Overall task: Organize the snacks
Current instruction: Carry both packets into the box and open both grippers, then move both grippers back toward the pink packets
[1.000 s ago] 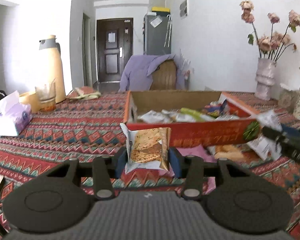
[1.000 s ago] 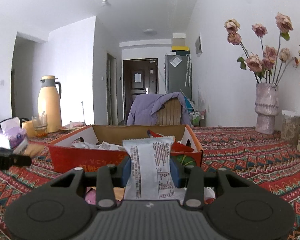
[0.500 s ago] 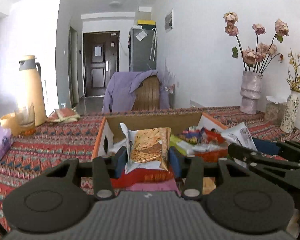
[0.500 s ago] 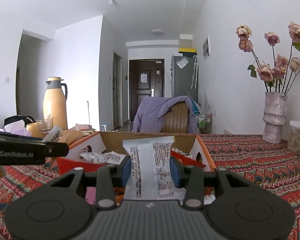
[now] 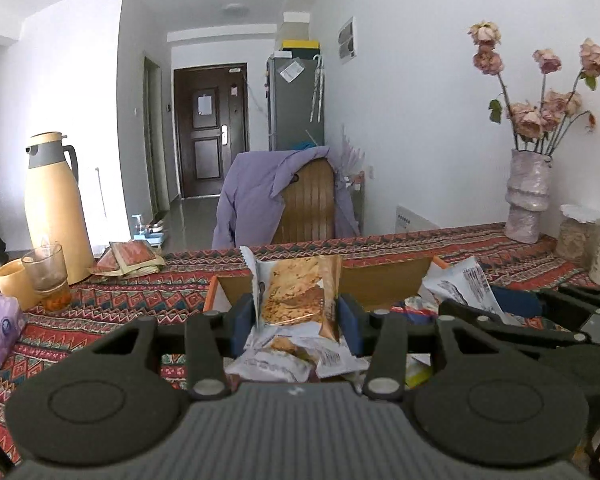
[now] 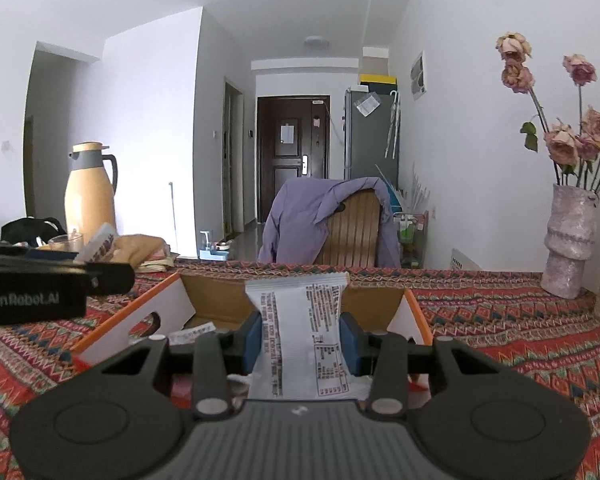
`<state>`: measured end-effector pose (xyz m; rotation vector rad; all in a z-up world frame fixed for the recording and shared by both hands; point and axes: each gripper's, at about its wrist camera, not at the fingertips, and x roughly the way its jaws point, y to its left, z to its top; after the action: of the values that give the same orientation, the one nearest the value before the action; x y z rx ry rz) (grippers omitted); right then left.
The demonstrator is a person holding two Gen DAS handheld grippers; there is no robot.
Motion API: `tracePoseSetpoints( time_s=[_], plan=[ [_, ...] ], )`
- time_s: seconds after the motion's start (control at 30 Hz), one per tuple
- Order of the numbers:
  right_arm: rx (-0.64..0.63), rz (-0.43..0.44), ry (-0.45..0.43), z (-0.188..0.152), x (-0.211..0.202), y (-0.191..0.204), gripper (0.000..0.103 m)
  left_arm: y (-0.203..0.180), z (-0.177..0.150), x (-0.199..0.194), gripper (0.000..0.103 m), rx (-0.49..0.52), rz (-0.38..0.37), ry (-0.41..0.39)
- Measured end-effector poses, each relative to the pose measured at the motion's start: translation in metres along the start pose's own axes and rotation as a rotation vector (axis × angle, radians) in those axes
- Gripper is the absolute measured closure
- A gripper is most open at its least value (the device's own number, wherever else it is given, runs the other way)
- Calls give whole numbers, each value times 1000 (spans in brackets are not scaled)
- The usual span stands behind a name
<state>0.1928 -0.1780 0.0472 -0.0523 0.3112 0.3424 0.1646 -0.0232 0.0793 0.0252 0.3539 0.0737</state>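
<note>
The left tool [image 5: 297, 322] is clamped on a cracker packet [image 5: 298, 294], pinching it by its sides so that it stands upright between the blue pads with its printed face toward the camera; held this way it hangs over the open cardboard box [image 5: 384, 284], just above the loose wrappers already lying inside, which suggests the person means to let it fall among them; the right tool [image 6: 300, 338] likewise grips a white snack packet [image 6: 300, 336] across its narrow middle, label side up, poised over the near edge of the same box [image 6: 216, 300], whose white side wall with a handle cut-out faces that camera; both packets are thus off the desk [image 6: 500, 332] and above the box, so the likely remaining step is to loosen each grip in turn; the two tools sit close together, the right one showing at the edge of the left view, so releasing one at a time would avoid a knock; the thermos [image 5: 54, 208] and vase [image 5: 526, 196] stand well apart from the work.
</note>
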Motion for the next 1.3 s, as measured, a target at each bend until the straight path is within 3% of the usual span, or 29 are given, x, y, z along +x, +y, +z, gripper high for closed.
tracePoseSetpoints(
  time_s=[0.33, 0.43, 0.53, 0.6, 0.67, 0.73, 0.8, 0.87, 1.3],
  plan=[
    [-11, -18, 116, 9, 59, 1, 63, 10, 0, 60, 56, -67, 56, 105],
    [-18, -23, 144, 5, 65, 1, 59, 16, -6, 69, 52, -88, 55, 135],
    [-11, -19, 148, 1, 63, -3, 58, 24, -12, 71, 42, -115, 47, 143],
    [-4, -18, 151, 2, 63, -5, 47, 29, -13, 69, 30, -135, 43, 138],
    [3, -20, 144, 2, 61, -7, 22, 34, -14, 65, 23, -148, 48, 123],
    [17, -16, 131, 2, 56, -11, 15, 37, -13, 60, 23, -153, 54, 108],
    [32, -9, 122, 2, 51, -15, 9, 42, -13, 57, 7, -168, 59, 102],
    [47, -5, 115, 4, 49, -17, 0, 46, -12, 51, 0, -186, 65, 75],
    [57, -24, 74, 2, 5, -28, 0, 50, -15, 17, 0, -225, 27, 53]
  ],
)
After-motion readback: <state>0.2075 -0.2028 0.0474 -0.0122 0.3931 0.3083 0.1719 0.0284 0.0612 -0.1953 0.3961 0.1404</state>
